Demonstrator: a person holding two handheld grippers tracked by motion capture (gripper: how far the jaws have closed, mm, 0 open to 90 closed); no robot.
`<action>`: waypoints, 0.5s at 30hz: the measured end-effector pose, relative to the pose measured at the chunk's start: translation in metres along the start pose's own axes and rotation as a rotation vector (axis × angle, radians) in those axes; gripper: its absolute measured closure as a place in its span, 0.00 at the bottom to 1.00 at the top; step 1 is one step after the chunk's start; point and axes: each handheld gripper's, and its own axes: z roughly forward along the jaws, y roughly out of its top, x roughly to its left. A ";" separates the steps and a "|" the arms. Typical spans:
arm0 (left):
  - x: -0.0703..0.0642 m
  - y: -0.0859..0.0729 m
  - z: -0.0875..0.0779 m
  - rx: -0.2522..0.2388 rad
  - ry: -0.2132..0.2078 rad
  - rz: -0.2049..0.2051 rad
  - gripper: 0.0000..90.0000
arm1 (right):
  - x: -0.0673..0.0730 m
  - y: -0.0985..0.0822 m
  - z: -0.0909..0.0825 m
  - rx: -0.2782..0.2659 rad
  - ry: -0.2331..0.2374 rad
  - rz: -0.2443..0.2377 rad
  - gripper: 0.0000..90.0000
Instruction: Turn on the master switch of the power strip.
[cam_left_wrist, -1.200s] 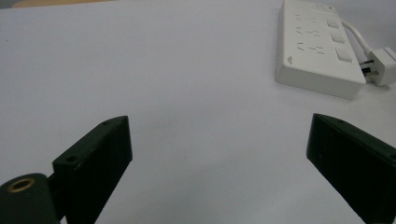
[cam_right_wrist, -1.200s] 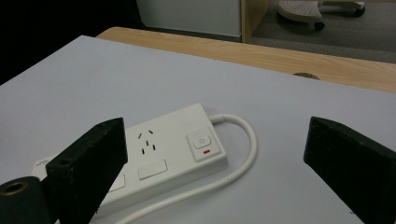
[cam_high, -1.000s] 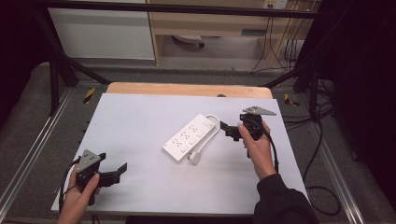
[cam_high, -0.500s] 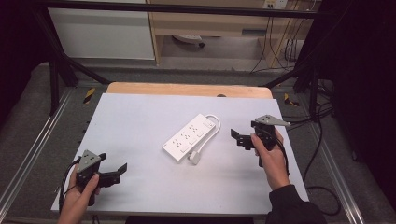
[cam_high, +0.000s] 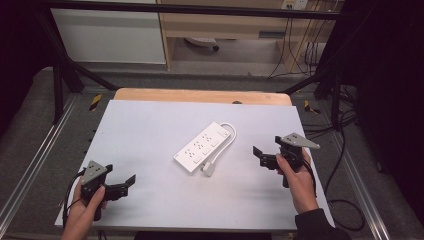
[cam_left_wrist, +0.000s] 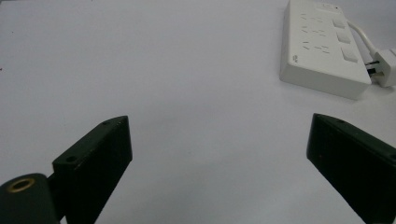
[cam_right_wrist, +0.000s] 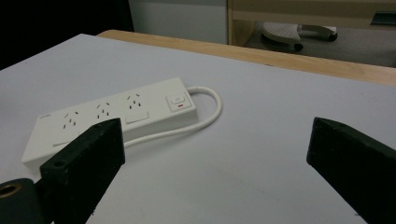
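Across the white table (cam_high: 150, 130), the white power strip (cam_high: 204, 147) lies at an angle near the middle, well apart from both your tools. Its cord (cam_high: 231, 131) loops round from the far end and back along one side to the plug (cam_high: 208, 168) at the near end. Your left gripper (cam_high: 122, 186) and right gripper (cam_high: 260, 156) both have their jaws spread wide and hold nothing. If you grab the strip by the slack cord, the body will likely swing or drag. Three socket groups and a red-marked switch (cam_right_wrist: 177, 101) face up.
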 end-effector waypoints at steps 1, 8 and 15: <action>0.000 0.000 0.000 -0.001 0.001 0.000 0.07 | 0.000 -0.002 -0.002 -0.002 -0.002 -0.006 0.05; 0.001 0.000 0.000 -0.007 0.003 -0.005 0.07 | -0.002 -0.015 -0.013 -0.015 -0.011 -0.009 0.05; 0.002 -0.001 -0.002 -0.007 0.012 -0.015 0.08 | -0.005 -0.027 -0.027 -0.022 -0.018 -0.014 0.05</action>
